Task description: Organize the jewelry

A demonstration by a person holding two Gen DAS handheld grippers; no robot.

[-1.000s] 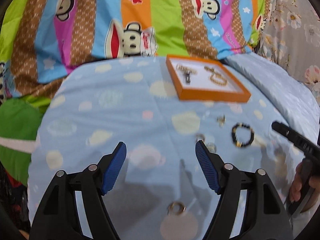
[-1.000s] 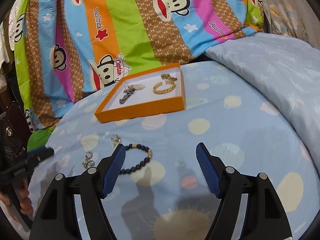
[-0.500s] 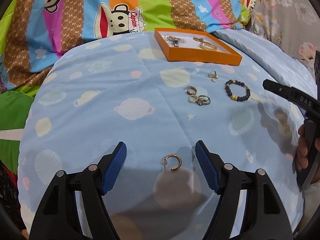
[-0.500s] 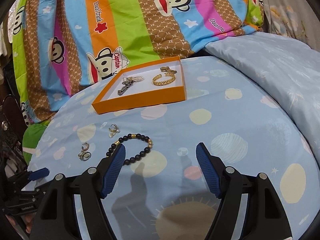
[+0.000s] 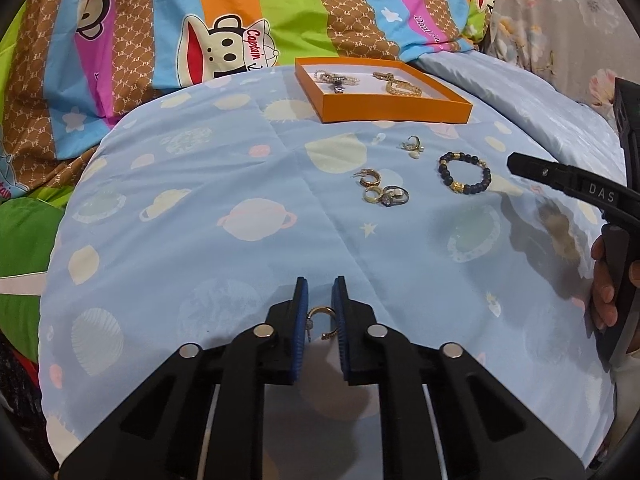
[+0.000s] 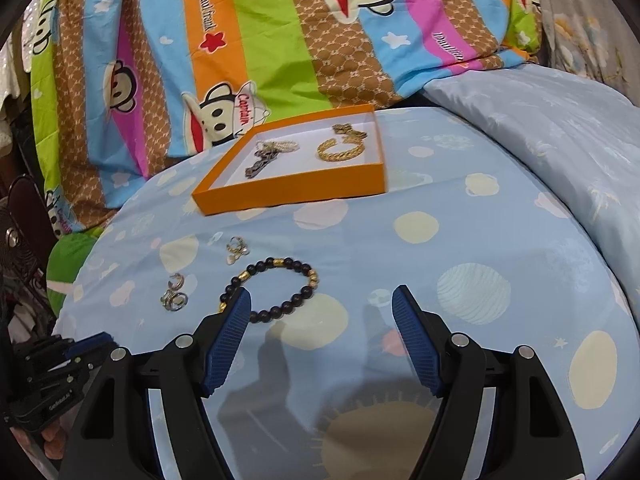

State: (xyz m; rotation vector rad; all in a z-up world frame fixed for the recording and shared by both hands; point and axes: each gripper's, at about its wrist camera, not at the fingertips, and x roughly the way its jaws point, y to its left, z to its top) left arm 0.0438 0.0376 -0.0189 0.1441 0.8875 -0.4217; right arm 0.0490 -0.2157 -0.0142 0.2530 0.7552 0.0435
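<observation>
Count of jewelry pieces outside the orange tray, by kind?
Bead bracelet: 1
Pearl earring: 1
Small hoops and rings lying in a cluster: 3, as far as I can separate them
Gold hoop pinched in the left hand-held gripper: 1
Total: 6

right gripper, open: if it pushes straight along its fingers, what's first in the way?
Probably bare blue sheet. The right gripper points past the beaded bracelet, which lies by its left finger; depth is unclear.
</observation>
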